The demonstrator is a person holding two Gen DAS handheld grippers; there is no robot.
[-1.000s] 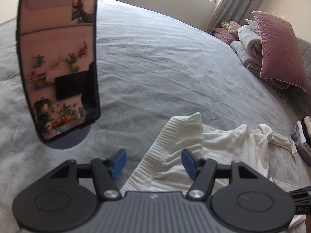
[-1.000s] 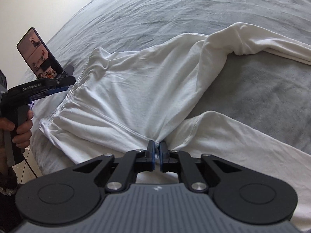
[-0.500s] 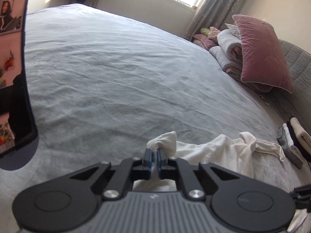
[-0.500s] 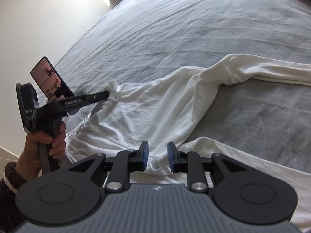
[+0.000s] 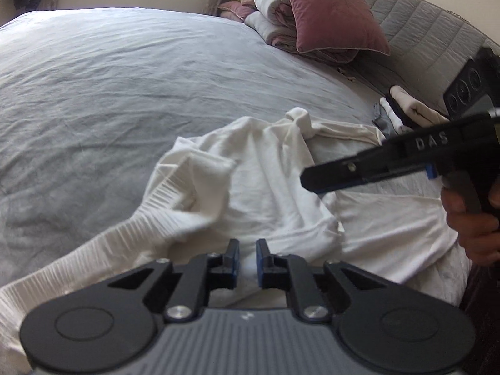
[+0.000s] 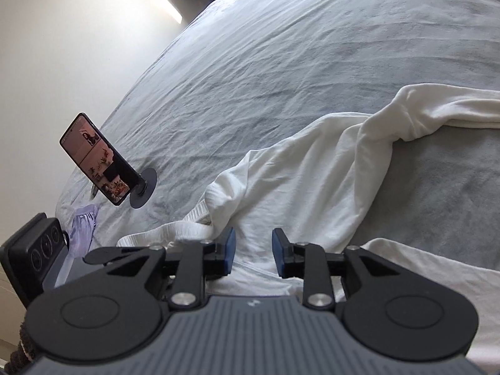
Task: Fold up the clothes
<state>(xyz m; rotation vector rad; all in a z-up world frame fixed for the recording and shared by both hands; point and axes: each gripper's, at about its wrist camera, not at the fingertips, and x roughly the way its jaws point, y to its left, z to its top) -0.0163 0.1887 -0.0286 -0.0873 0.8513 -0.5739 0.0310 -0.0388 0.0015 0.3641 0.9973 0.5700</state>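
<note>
A: Where do your white trousers (image 5: 268, 187) sit?

B: Crumpled on the grey bed (image 5: 125, 78), middle of the left wrist view, ribbed waistband running toward the lower left corner. In the right wrist view they fill the centre and right, one leg trailing to the right edge.

A: Biggest risk from here?

B: The large bunched fold at the waist. Both of your tongs are opening, so if you press on without flattening it, the crease gets locked in and the fold comes out lopsided.

A: And the tongs themselves?

B: Your left tongs (image 5: 247, 257) show a narrow gap with white cloth behind it; the pads do not look pressed on it. Your right tongs (image 6: 252, 250) stand wider apart over the fabric, gripping nothing. Close again carelessly and you may pinch two layers at once.

A: Anything smaller?

B: The two tools sit close together; your right tool crosses the right side of the left wrist view, so a quick swing could knock them. The phone (image 6: 95, 159) on its stand, left of the right wrist view, could tip if the waistband drags toward it.

A: Counts?

B: One bed, one pair of trousers, one pink pillow (image 5: 331, 12), one phone, two tongs.
</note>
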